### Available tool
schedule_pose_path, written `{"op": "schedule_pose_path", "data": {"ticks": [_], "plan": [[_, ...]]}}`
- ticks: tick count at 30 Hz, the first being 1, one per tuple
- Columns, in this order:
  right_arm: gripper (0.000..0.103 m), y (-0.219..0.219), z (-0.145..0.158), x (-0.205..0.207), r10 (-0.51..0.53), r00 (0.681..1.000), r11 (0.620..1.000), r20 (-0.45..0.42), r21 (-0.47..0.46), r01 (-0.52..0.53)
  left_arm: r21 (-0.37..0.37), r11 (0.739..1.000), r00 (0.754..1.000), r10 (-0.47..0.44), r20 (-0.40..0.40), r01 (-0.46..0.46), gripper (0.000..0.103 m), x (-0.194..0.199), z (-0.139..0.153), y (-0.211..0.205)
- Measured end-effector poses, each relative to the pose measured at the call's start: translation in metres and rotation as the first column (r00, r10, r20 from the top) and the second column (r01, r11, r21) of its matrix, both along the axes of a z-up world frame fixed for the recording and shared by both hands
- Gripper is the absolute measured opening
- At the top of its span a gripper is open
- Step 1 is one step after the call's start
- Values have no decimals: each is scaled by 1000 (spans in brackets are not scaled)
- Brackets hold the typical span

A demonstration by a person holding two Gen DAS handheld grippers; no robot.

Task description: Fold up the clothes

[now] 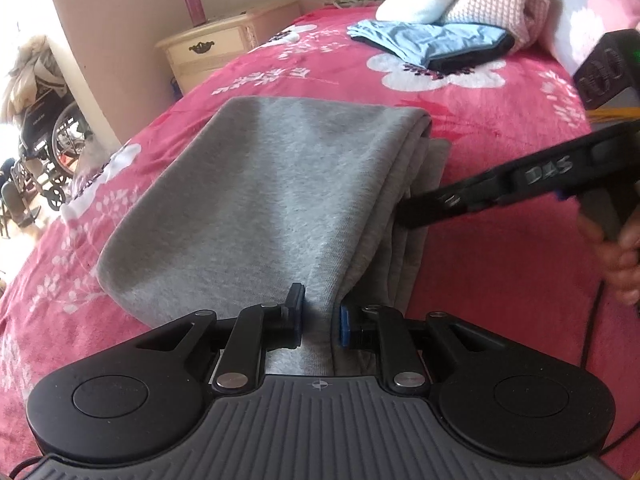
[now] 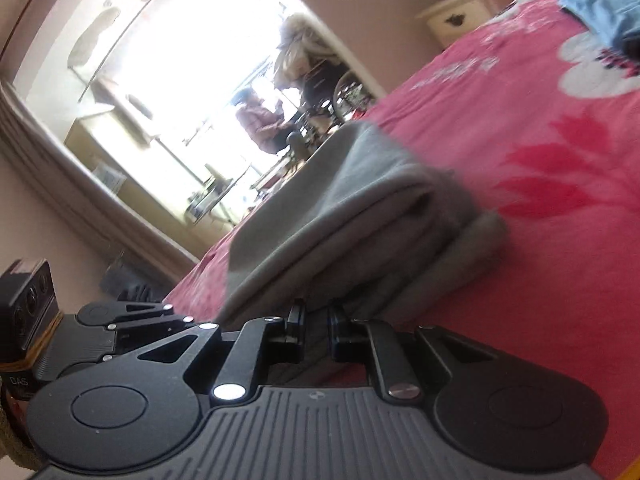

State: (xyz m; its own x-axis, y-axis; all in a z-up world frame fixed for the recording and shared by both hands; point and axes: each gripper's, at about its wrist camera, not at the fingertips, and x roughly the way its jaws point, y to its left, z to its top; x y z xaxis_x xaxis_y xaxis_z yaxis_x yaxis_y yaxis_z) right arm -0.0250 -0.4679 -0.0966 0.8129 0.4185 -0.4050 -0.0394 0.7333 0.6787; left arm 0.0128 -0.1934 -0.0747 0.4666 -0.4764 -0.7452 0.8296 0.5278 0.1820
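Left wrist view is showing the left gripper (image 1: 320, 312) pinching a ridge of the grey garment (image 1: 264, 208), which is lying folded in layers on the pink floral bedspread (image 1: 500, 264). The right gripper (image 1: 416, 208) is reaching into the stacked edge at the garment's side; from its own camera the right gripper's (image 2: 316, 320) fingers are standing narrowly apart at the layers, and whether they are gripping cloth cannot be told. The fabric is looking like soft, thick, limp knit, likely to sag and slide apart, so holding through all layers near the folded edges seems wisest.
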Motion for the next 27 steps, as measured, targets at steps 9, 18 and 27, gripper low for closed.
{"op": "schedule_pose_path", "data": {"ticks": [9,18,27], "plan": [[12,24,3,22,29,1000,998,1,-64,-29,48,998,999,-38,27,37,23,-6,1,-3],[12,10,15,-10,89,996,993,27,-79,-87,114,992,997,-63,46,58,29,-15,2,7],[12,86,7,29,324,946,909,5,-278,-310,83,995,998,-50,44,47,14,-13,2,13]]}}
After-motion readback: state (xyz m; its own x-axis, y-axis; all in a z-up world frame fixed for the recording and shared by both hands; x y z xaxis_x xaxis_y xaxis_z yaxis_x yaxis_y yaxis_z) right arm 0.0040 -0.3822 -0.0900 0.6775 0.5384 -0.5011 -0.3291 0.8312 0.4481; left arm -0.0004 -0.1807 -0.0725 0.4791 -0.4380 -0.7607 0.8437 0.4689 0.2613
